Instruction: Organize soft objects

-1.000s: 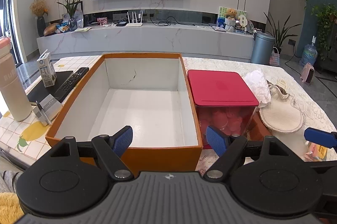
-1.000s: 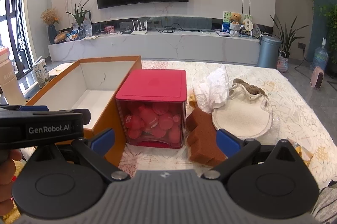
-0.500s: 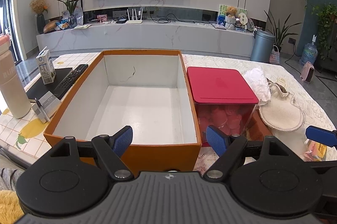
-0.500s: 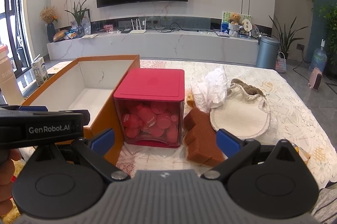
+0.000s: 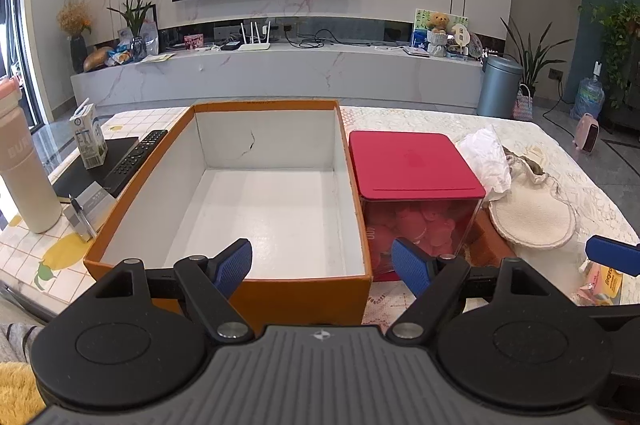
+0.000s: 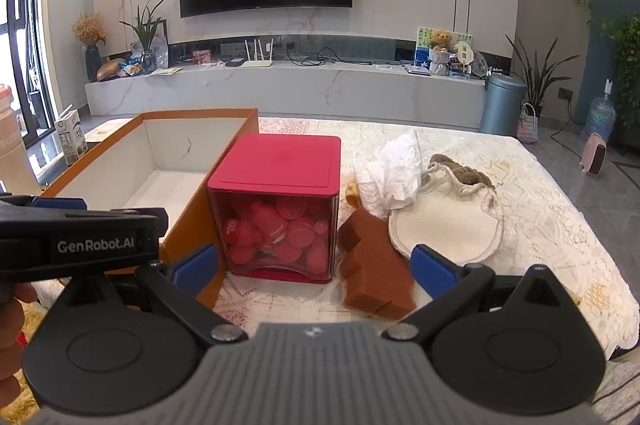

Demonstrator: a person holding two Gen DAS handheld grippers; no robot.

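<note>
Both pairs of my fingers stand spread wide with nothing between them: my left gripper (image 5: 322, 267) hangs over the near wall of the orange box (image 5: 304, 295), and my right gripper (image 6: 314, 265) hangs over the lace cloth (image 6: 560, 225) in front of the red-lidded container (image 6: 276, 209). From the left wrist view, the orange box fills the centre toward 12 o'clock, white inside and holding nothing that I can see. Just beside it at 2 o'clock sits the clear container with its red lid (image 5: 408, 161), packed with round red pieces. From the right wrist view, the soft things lie at 1 to 2 o'clock: a brown sponge block (image 6: 376, 277) touching the lower right corner of the container, a crumpled white tissue (image 6: 394, 173) behind it, and a round cream cloth bag (image 6: 448, 225) with a brown cord (image 6: 460, 173) at its mouth, its edge just beside the sponge. At 9 o'clock in that view my left gripper crosses the frame, its body marked GenRobot.AI, with part of my hand (image 6: 12, 309) below it. Off at 10 o'clock in the left view stand a tall beige bottle (image 5: 24, 177), a small carton (image 5: 89, 137) and a black remote (image 5: 138, 155).
</note>
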